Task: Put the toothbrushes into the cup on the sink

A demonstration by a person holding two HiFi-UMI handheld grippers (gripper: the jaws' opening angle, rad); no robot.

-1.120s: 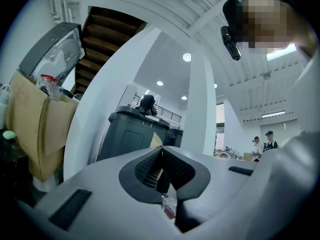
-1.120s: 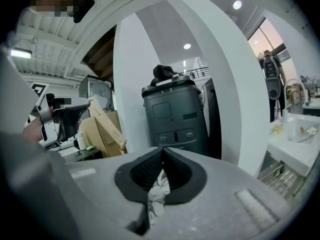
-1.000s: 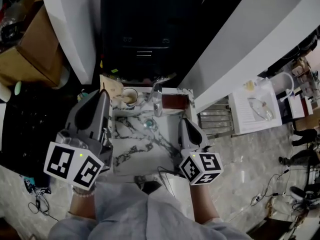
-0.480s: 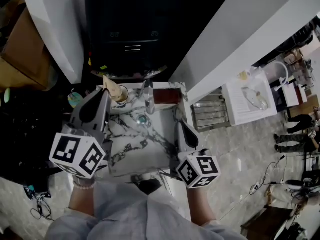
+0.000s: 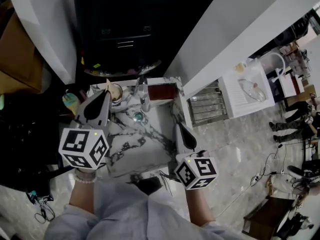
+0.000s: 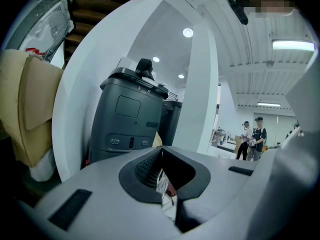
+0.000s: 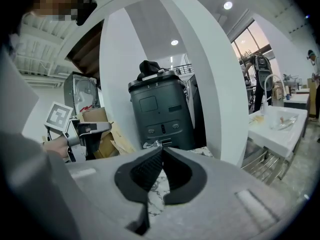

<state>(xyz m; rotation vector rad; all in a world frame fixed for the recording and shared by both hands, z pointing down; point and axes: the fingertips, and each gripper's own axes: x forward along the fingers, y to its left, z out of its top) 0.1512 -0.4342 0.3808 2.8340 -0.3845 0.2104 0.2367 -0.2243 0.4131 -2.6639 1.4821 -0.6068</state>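
1. Left gripper (image 5: 106, 95) is edging closer to the cup (image 5: 116, 92) than a second ago, its tip now just beside it.
2. Cup is standing at the sink's (image 5: 150, 149) far left corner, near the faucet (image 5: 143, 95); toothbrushes are too small to make out.
3. Left jaws are pressing together, holding nothing.
4. Right gripper (image 5: 180, 128) is hovering at the sink's right edge, jaws likewise closed and empty.

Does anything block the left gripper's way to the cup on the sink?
Nothing visible does. The left gripper, jaws shut and empty, has its tip right beside the cup; the faucet stands clear, to the cup's right.
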